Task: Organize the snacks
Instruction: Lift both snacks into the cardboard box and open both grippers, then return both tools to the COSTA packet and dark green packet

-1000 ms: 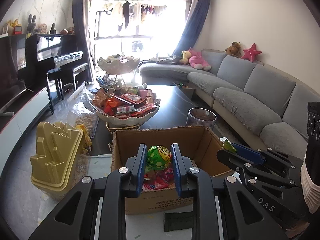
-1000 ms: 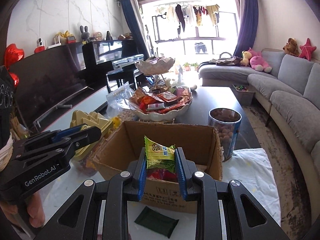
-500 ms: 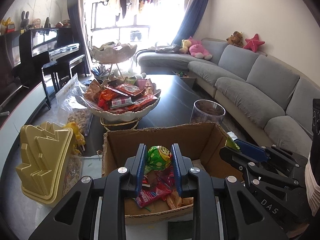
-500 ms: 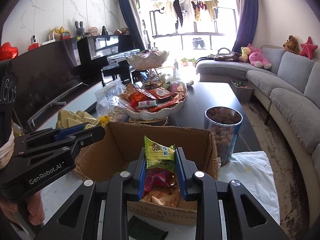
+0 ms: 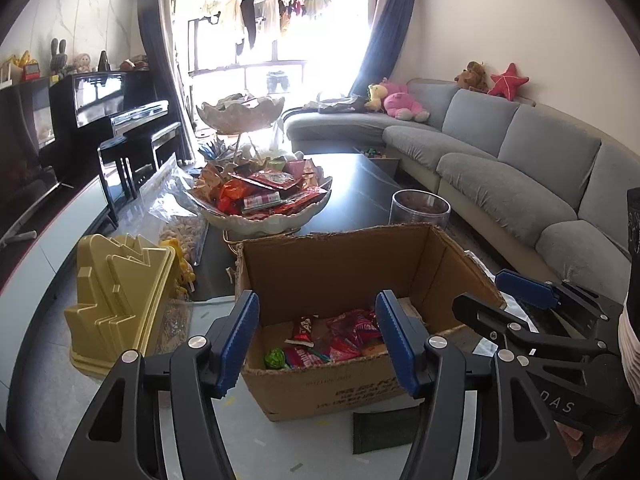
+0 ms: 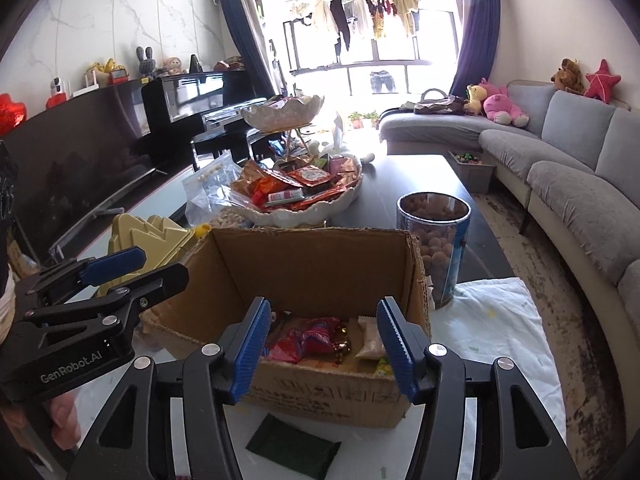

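Before you stands a cardboard box (image 5: 348, 264), matt brown with rough, torn edges, holding glossy foil snack wrappers (image 5: 344, 336). Your left claw (image 5: 318, 338) and right claw (image 6: 320, 346) are matt black plastic with ribbed blue pads and shiny metal rivets. The surface (image 5: 360, 196) beyond is dark and polished; the jar (image 6: 434, 236) is clear plastic.

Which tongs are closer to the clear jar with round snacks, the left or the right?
Right. The right tongs hang over the box half beside the clear jar; the left tongs hang over the half farther from it.
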Demonstrator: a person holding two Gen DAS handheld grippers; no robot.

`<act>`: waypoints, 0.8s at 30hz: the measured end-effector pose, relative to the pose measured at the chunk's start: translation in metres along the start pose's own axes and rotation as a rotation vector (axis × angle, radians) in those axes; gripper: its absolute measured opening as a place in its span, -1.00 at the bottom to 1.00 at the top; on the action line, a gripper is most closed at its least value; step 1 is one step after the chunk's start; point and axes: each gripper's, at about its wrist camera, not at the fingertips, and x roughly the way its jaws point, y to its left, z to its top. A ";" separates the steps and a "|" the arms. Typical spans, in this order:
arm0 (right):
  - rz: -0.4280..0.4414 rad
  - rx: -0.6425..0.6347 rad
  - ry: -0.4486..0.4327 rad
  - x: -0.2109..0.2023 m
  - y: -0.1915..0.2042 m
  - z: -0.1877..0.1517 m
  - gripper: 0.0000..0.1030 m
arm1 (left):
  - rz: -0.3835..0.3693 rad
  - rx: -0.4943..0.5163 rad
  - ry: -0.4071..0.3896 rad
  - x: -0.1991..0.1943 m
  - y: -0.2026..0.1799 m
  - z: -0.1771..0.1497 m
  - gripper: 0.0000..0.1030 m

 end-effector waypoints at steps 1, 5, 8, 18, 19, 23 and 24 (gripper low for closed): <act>-0.002 0.002 0.000 -0.004 0.002 -0.003 0.19 | -0.001 0.003 -0.002 -0.004 0.000 -0.003 0.19; -0.010 -0.006 0.006 -0.016 0.006 -0.013 0.25 | 0.003 0.013 -0.001 -0.019 0.001 -0.016 0.22; -0.016 -0.018 0.013 -0.024 0.012 -0.024 0.28 | -0.006 0.021 0.013 -0.026 0.001 -0.028 0.22; -0.006 -0.046 0.071 -0.034 0.018 -0.064 0.28 | -0.027 0.033 0.079 -0.041 -0.001 -0.072 0.22; -0.008 -0.048 0.078 -0.036 0.019 -0.068 0.28 | -0.031 0.034 0.089 -0.041 -0.001 -0.077 0.22; -0.005 -0.048 0.107 -0.039 0.023 -0.084 0.28 | -0.045 0.045 0.124 -0.042 -0.003 -0.093 0.22; -0.006 -0.047 0.115 -0.039 0.023 -0.088 0.28 | -0.046 0.048 0.133 -0.041 -0.003 -0.098 0.22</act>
